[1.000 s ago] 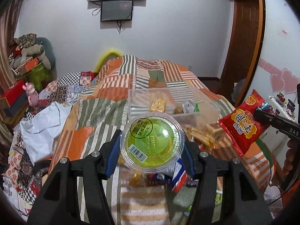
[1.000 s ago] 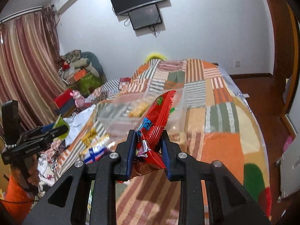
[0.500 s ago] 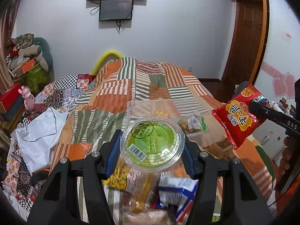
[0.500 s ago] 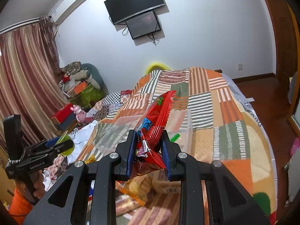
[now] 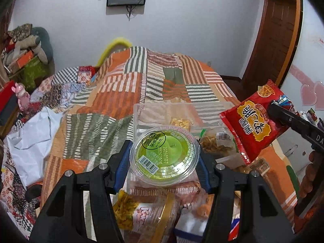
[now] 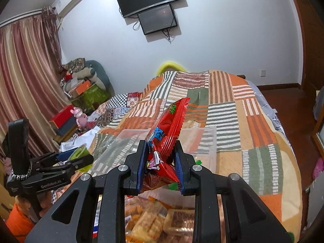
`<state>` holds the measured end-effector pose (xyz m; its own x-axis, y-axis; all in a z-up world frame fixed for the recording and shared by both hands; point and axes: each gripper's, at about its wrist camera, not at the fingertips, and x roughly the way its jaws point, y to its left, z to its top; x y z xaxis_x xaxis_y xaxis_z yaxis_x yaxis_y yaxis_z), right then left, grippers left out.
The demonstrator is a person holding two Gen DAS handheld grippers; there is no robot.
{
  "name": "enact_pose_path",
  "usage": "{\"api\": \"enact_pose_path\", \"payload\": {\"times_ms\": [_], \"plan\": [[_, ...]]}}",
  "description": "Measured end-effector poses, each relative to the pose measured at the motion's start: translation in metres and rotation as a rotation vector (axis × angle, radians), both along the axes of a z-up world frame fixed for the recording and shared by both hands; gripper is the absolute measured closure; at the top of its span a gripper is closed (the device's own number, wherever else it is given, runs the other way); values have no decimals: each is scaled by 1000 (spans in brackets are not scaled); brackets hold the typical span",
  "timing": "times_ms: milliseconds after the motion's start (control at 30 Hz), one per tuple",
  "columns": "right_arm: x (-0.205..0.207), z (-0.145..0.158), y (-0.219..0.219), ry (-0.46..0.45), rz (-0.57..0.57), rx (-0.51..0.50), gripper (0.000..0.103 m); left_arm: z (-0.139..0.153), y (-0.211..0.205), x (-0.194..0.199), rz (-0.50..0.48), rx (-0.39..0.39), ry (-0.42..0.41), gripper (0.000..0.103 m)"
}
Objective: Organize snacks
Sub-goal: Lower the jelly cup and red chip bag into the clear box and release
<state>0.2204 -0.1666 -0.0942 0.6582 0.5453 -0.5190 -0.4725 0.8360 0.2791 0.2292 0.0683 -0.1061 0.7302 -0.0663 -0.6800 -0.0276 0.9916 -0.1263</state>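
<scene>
My left gripper [image 5: 164, 158] is shut on a green jelly cup [image 5: 164, 155] with a clear rim, held above the near end of a clear plastic bin [image 5: 141, 111] on the bed. The bin holds a few snack packets [image 5: 180, 122]. My right gripper [image 6: 161, 158] is shut on a red chip bag [image 6: 168, 129], held upright over the bin [image 6: 204, 139]. The red bag also shows at the right of the left wrist view [image 5: 253, 125], and the left gripper with the cup shows at the left of the right wrist view [image 6: 79, 154].
A pile of loose snack packets [image 5: 145, 216] lies on the patchwork quilt [image 5: 113, 99] below both grippers, also seen in the right wrist view [image 6: 158, 220]. A white bag [image 5: 30, 133] lies to the left. Boxes and soft toys [image 6: 81, 85] stand by the curtain.
Both grippers have risen and drawn back from the bin with their snacks still held. More of the loose snack pile now shows beneath them.
</scene>
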Motion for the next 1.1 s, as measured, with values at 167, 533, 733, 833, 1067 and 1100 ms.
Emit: {"api": "enact_pose_path", "payload": {"times_ms": [167,533,733,833,1067,1100], "plan": [[10,-7,9,12,8,-30,80,-8,-3,20,-11,2,32,45],[37,-22,22,78,18,-45,80,-32,-7,54,-25,-7,127,45],[44,-30,27,104,10,-70,80,-43,-7,63,-16,-2,165,45],[46,-39,33,139,29,-94,80,-44,-9,66,-18,11,168,45],[43,-47,40,171,75,-130,78,-47,-18,67,-24,59,183,44],[42,-47,40,166,76,-140,78,-46,-18,66,-25,55,181,43]]}}
